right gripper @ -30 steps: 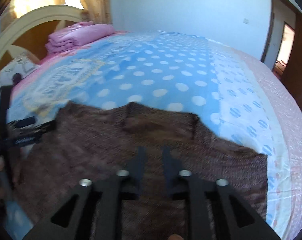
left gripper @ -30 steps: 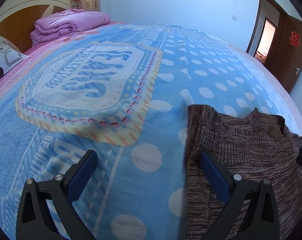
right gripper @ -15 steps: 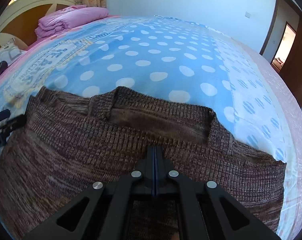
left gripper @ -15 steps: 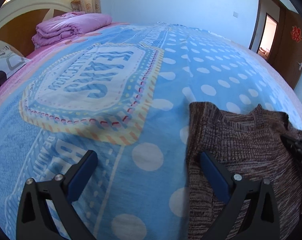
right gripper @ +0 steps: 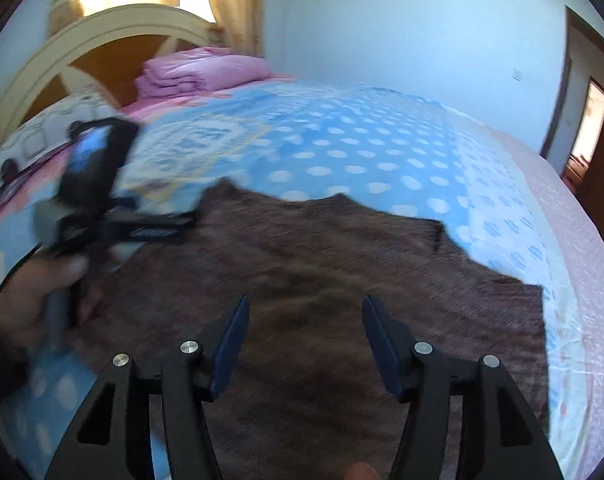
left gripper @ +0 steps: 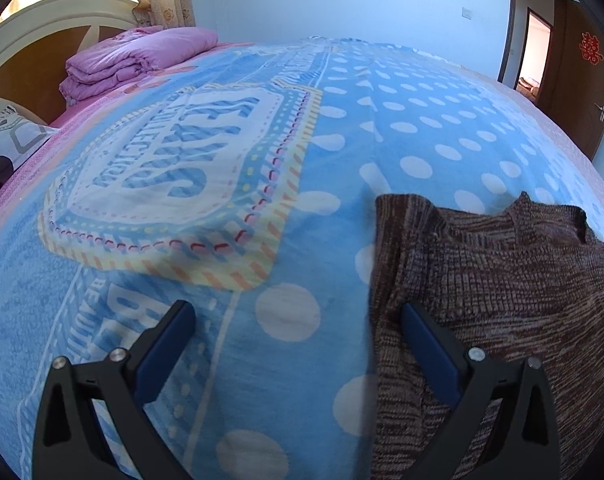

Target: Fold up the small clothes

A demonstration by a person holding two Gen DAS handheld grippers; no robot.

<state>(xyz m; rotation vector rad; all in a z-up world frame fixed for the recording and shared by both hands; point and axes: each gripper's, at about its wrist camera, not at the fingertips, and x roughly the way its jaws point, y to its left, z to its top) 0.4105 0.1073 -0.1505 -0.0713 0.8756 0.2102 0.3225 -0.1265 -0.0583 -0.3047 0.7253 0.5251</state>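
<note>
A brown knitted sweater (left gripper: 501, 280) lies flat on the blue dotted blanket (left gripper: 262, 160), collar toward the far side. My left gripper (left gripper: 298, 320) is open wide at the sweater's left edge; its right finger is over the knit, its left finger over the blanket. In the right wrist view the sweater (right gripper: 341, 260) spreads below my right gripper (right gripper: 305, 320), which is open and empty above its middle. The left gripper (right gripper: 158, 224) shows there at the sweater's left corner, held by a hand.
A folded pink quilt (left gripper: 138, 60) and a patterned pillow (left gripper: 6, 144) lie by the headboard (right gripper: 102, 40) at the far left. A wooden door (left gripper: 581, 80) stands at the right. The bed's pink right edge (right gripper: 573, 240) is near the sweater.
My right gripper has opened from shut and lifted away from the sweater; its view is blurred by motion. The left gripper has barely moved and stays open.
</note>
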